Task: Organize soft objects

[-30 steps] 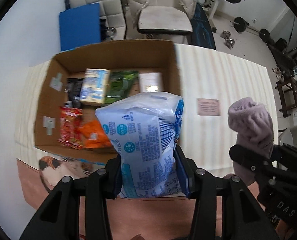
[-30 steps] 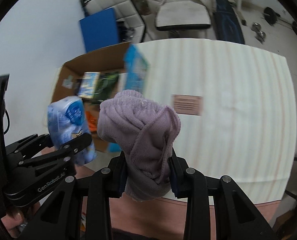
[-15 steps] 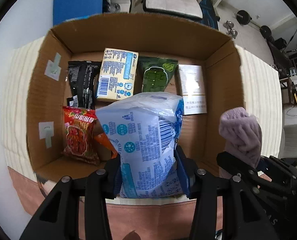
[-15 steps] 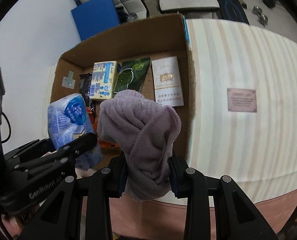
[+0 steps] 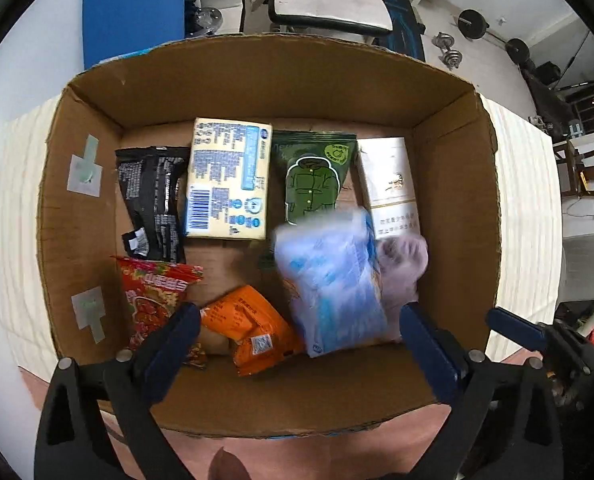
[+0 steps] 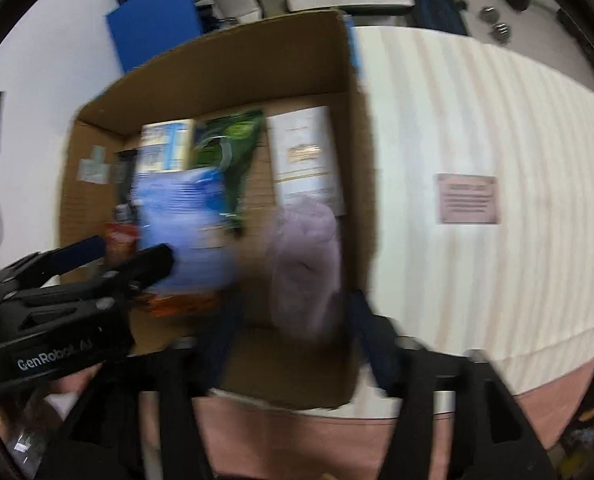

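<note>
Both grippers hang over the cardboard box, pointing down into it: the left gripper has just sprung its jaws wide, its blue-padded fingers well clear of the blue-and-white plastic pack between them, and the right gripper has likewise just been opening, with the mauve knitted sock between its jaws, though blur hides whether the pads touch it. Largest in view, the box sits on a pale striped table and already holds several packets. Inside the box, the blue-and-white pack is blurred, near the middle of the floor toward the right wall, and the sock lies just to its right, touching it, close beside that wall. Along the box's far wall run a black packet, a cream pack with blue print, a green packet and a white carton. By the box's near left corner lie a red snack bag and an orange packet. Outside the box, on the table to its right, lies a small pink card.
</note>
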The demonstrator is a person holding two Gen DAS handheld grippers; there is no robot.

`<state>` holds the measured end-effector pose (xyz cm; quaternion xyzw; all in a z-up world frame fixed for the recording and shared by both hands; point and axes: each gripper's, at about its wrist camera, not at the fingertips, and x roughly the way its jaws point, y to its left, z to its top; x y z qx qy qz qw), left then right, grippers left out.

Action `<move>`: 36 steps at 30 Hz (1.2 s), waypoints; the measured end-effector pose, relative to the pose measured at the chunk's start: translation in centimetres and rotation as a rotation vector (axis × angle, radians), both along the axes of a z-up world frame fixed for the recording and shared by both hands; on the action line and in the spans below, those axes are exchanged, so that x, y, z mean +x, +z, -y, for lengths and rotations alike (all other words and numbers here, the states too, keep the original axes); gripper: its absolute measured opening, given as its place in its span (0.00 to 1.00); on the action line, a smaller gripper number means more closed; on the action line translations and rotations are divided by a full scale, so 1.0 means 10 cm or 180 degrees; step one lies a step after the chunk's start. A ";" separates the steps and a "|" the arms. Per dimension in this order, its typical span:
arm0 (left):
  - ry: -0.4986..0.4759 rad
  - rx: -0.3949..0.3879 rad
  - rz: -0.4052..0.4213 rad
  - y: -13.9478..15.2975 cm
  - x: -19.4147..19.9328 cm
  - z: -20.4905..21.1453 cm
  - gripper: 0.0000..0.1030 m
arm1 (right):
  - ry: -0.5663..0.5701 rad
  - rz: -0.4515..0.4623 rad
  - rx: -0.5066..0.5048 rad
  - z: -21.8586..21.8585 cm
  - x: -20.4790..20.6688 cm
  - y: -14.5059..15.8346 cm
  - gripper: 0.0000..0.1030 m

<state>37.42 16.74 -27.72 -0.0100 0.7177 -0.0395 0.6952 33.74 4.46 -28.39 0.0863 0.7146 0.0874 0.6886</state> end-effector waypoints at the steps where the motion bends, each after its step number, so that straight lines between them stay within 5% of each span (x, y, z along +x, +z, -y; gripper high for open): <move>1: -0.0016 0.0030 0.0011 0.02 0.00 -0.01 0.99 | 0.0040 0.0021 -0.0054 -0.04 -0.01 0.02 0.83; 4: -0.0016 0.0049 0.0049 0.08 -0.01 -0.04 0.99 | 0.0155 0.0165 -0.0326 -0.14 -0.03 0.11 0.91; 10: 0.0029 0.0113 0.0158 0.20 -0.02 -0.13 0.99 | 0.0165 0.0281 -0.0517 -0.15 -0.06 0.24 0.91; 17: 0.0112 0.0210 0.0321 0.35 -0.11 -0.21 0.99 | 0.0048 0.0395 -0.0589 -0.08 -0.07 0.33 1.00; 27: 0.0229 0.0263 0.0503 0.54 -0.24 -0.27 0.99 | -0.0009 0.0508 -0.0629 -0.07 -0.11 0.44 1.00; 36: 0.0313 0.0418 0.1085 1.38 -0.74 -0.17 0.99 | -0.0080 0.0869 -0.0655 0.06 -0.42 1.01 1.00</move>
